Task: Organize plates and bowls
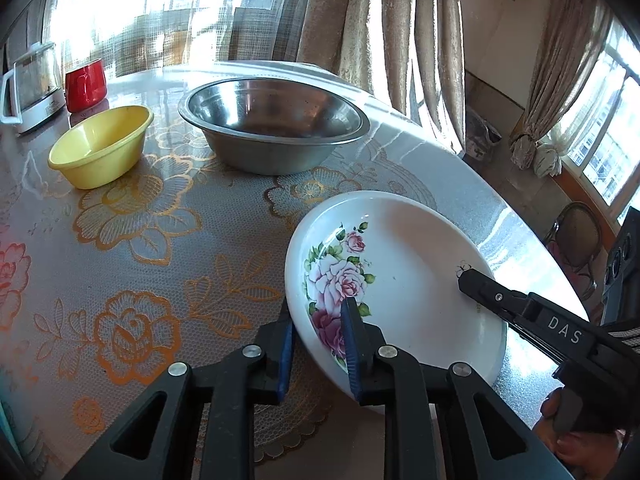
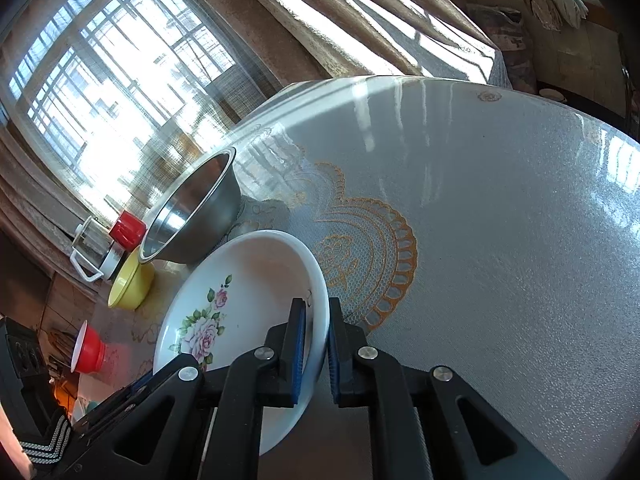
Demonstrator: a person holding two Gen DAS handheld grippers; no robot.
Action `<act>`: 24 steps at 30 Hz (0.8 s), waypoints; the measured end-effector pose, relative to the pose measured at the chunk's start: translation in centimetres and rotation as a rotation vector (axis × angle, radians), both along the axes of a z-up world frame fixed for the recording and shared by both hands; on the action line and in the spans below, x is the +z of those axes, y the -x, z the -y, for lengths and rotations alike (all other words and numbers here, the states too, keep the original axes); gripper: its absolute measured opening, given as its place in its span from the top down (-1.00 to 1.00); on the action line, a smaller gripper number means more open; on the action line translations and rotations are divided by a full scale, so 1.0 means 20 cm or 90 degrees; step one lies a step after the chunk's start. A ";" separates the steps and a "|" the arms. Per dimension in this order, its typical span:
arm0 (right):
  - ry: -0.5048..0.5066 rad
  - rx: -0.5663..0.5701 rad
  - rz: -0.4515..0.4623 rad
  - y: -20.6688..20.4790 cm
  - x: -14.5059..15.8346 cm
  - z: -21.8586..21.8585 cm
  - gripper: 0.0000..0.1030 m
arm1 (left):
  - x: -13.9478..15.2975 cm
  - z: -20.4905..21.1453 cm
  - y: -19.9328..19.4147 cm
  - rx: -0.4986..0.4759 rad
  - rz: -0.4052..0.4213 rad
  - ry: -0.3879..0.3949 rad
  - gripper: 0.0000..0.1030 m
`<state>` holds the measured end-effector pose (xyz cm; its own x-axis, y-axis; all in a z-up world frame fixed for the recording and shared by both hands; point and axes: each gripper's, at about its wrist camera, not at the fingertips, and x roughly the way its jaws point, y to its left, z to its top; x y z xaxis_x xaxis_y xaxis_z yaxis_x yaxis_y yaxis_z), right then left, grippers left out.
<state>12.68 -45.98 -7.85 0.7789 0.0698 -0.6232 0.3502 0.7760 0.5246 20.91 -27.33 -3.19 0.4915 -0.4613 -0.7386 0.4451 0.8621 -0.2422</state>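
- Near the edge of the bench (image 1: 132,240) is a white plate (image 1: 408,264) with pink roses painted on one side. It looks a bit tipped, with one side up.
- The left tongs (image 1: 318,344) have the plate's rim between their two blue pads. One pad is inside the plate on the roses and the other is outside, under the rim. There is a gap at the rim, so I cannot tell if they are squeezing it.
- The right tongs (image 2: 318,346) have the other side of the rim between their pads too. The pads are close to the rim, but I cannot tell if they pinch it.
- Behind the plate sits a big shiny metal bowl (image 1: 272,124). It stands upright on the bench, close to the plate but not touching it.
- Beside the metal bowl is a small yellow bowl (image 1: 100,146), a little apart from it.
- Behind the yellow bowl is a red cup (image 1: 85,86), and next to that a glass kettle (image 1: 30,84) with a white handle.
- A red and white bowl (image 2: 88,346) sits farther along the bench in the right view.
- The bench has a see-through cover with gold flowers on it.
- Behind the bench hang brown curtains (image 1: 360,20) and bright windows.
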 end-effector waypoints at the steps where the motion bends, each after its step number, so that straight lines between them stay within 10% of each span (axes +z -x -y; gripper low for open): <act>1: 0.002 0.001 0.000 0.00 0.00 0.00 0.81 | 0.00 -0.01 0.01 0.003 -0.002 0.004 0.58; 24: -0.066 0.099 0.056 0.10 -0.01 -0.25 0.80 | -0.02 -0.46 0.22 0.075 -0.031 0.094 0.61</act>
<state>10.59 -40.98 -8.03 0.8049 0.2534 -0.5367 0.1798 0.7577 0.6274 16.56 -18.18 -3.57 0.5138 -0.5072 -0.6919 0.3274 0.8614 -0.3883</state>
